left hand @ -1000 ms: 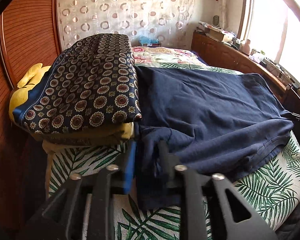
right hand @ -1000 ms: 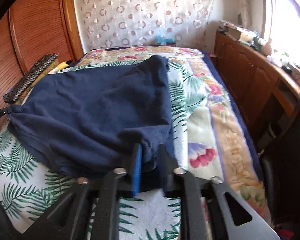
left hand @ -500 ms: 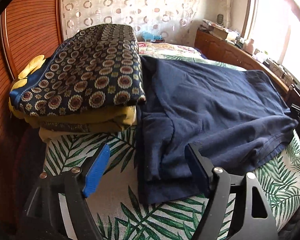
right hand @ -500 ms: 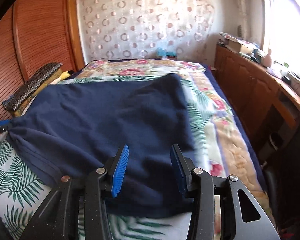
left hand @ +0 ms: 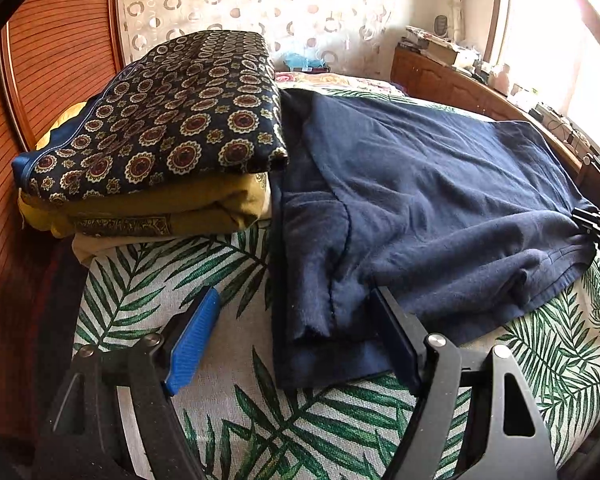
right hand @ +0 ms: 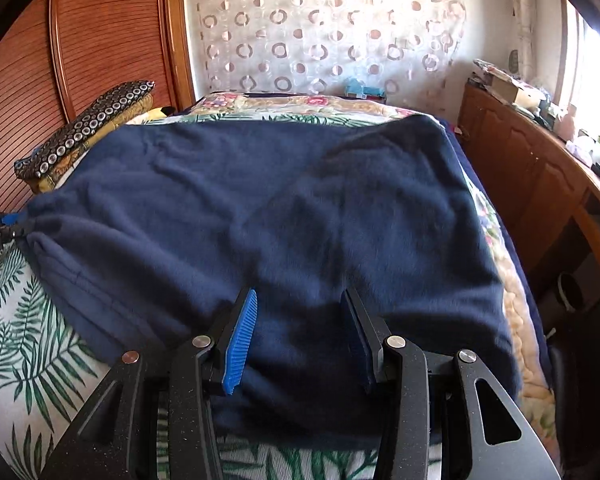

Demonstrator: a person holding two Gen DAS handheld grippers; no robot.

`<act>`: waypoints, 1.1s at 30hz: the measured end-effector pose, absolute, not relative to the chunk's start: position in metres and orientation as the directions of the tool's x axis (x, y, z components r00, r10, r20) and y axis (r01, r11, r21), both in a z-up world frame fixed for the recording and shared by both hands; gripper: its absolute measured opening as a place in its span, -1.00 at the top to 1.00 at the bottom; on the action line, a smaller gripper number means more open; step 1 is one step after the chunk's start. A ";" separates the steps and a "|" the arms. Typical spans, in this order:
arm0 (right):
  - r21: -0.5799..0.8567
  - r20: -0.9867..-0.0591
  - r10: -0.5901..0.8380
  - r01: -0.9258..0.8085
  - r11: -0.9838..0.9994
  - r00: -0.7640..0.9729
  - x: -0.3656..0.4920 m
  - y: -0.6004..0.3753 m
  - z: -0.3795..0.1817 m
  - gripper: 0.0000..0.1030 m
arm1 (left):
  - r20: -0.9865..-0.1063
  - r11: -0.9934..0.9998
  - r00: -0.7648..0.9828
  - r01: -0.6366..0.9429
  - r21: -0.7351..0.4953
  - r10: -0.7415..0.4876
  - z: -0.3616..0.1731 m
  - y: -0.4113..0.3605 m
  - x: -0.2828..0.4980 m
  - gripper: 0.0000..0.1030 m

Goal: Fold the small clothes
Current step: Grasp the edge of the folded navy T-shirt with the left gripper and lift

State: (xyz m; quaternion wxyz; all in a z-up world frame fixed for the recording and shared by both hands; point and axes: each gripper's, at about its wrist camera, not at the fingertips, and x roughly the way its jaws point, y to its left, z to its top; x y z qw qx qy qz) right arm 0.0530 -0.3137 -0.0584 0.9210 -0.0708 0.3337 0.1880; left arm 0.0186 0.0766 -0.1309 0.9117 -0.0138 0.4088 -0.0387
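Two grippers, left (left hand: 296, 340) and right (right hand: 298, 336), stand released over the soft, limp navy fleece garment (right hand: 280, 216) lying on the leaf-print bedspread (left hand: 148, 288); best pinched at its six-o'clock hem corners.

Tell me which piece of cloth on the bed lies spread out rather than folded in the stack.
The plain navy garment, spread flat over the leaf-print bedspread. The patterned cloth and the mustard one beneath it sit folded, stacked alongside.

One navy garment (left hand: 420, 200); one stack of folded cloths (left hand: 160, 152); two hand-held grippers (left hand: 296, 336) (right hand: 296, 336).
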 end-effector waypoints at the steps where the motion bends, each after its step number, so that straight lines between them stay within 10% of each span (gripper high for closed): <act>1: -0.008 -0.637 0.296 -0.390 0.921 0.712 0.052 -0.313 -0.058 0.12 | -0.743 0.997 0.664 0.058 -0.056 -0.081 -0.131 0.077 0.017 -0.51; 33: -0.035 -0.662 0.254 -0.368 0.929 0.705 0.056 -0.301 -0.058 0.03 | -0.756 0.993 0.643 0.084 -0.088 -0.122 -0.123 0.058 0.023 0.53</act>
